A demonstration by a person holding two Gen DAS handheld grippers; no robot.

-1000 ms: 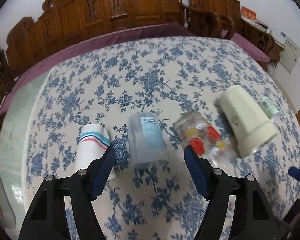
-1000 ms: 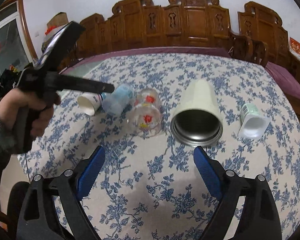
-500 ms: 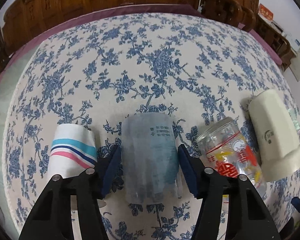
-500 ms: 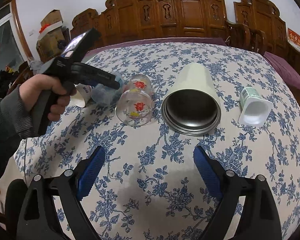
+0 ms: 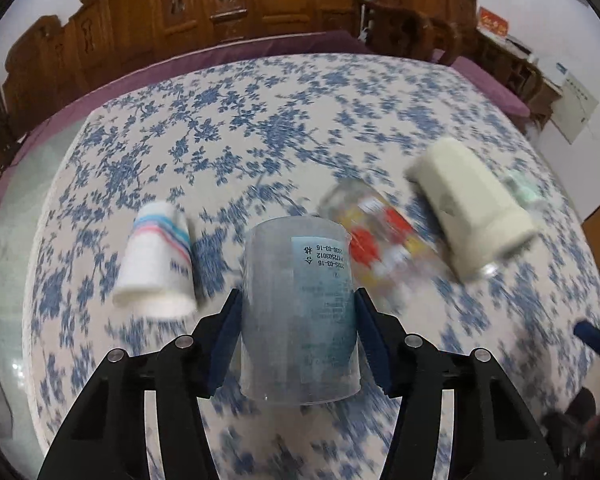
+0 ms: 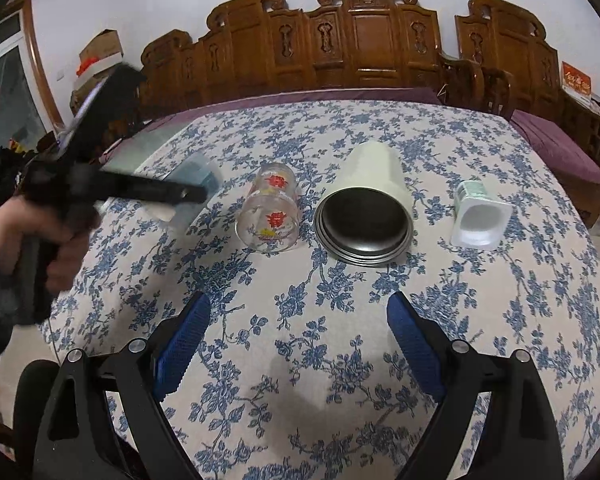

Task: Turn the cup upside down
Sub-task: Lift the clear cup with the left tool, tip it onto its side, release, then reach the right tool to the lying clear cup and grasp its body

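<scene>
Left gripper (image 5: 298, 320): both blue pads pressed against the sides of the translucent plastic cup (image 5: 300, 308) — jaws closed on it. The cup's printed label faces the left wrist camera with the text upside down. In the right wrist view the cup (image 6: 198, 170) is blurred at the tip of the left gripper (image 6: 192, 194), apparently raised off the floral tablecloth (image 6: 340, 320); the gap under it cannot be seen clearly. Left wrist view is motion-smeared beyond the cup.

Landmark: the held cup. Just to its left, the white paper cup (image 5: 156, 264) with pink and blue stripes lies on its side on the cloth. Just to its right, the clear glass (image 5: 374, 240) with red and yellow print lies on its side, its image blurred. Farther right, the cream tumbler (image 5: 472, 212) also lies on its side, and beyond that a small green-and-white pot (image 5: 524, 190) is only partly visible behind it.

Right gripper (image 6: 300, 344): jaws wide apart, nothing between them, above bare cloth, well apart from the row of vessels. From this side the glass (image 6: 270, 212), the tumbler (image 6: 366, 212) with its dark metal interior, and the pot (image 6: 480, 216) all show their open mouths toward the camera. The left hand (image 6: 32, 244) and gripper body hide the paper cup — only a pale patch shows beneath the finger. Carved wooden chairs (image 6: 372, 44) stand behind the table.
</scene>
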